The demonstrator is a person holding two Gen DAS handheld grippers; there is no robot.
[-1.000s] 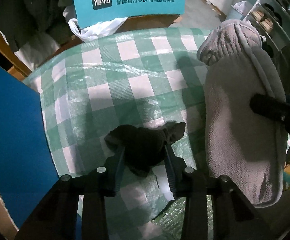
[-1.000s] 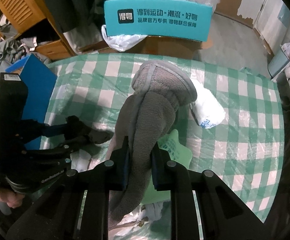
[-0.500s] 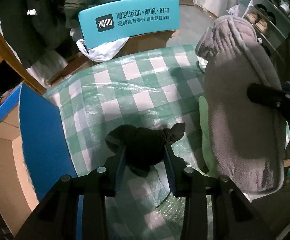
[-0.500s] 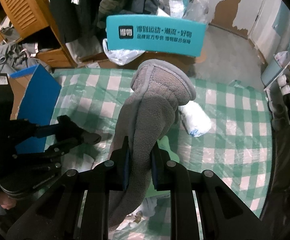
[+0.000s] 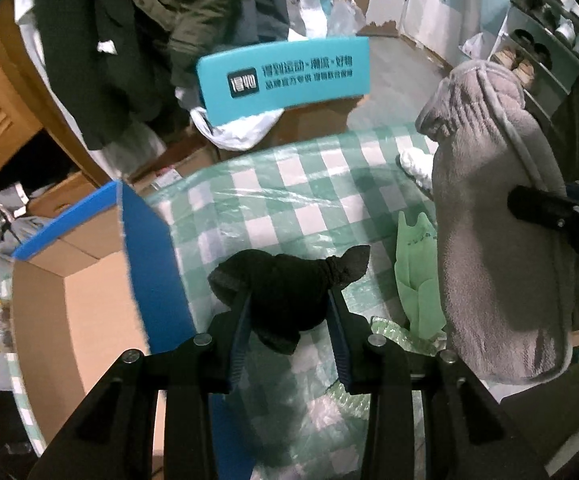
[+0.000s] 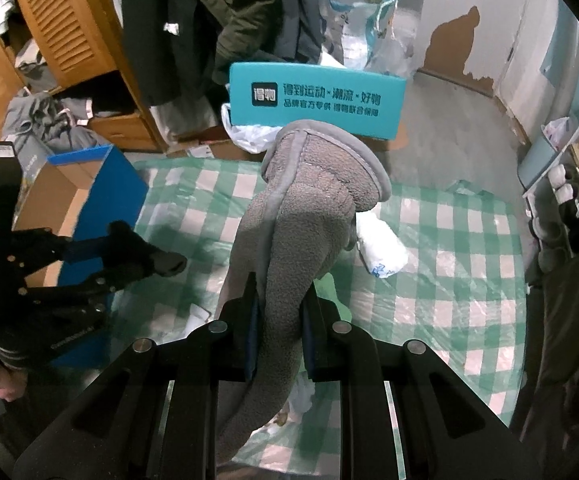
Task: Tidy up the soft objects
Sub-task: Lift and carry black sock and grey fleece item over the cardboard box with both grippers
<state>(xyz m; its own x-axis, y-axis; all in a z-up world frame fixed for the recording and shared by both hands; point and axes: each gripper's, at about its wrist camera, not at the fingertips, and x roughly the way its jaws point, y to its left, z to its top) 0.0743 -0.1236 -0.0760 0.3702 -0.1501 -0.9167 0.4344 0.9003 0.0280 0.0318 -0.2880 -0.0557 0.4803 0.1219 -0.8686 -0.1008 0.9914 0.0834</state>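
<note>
Left tongs (image 5: pixel 289 304) tilted down, clamping black sock (image 5: pixel 285 292).

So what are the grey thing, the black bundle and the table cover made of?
The grey slipper looks like fleece: nubby, matte pile with a smooth bound edge. The black bundle seems a thin knit, like a sock, dull and knotted at one end. The checked table cover looks like cloth under clear plastic film, judging by its shiny wrinkles.
</note>
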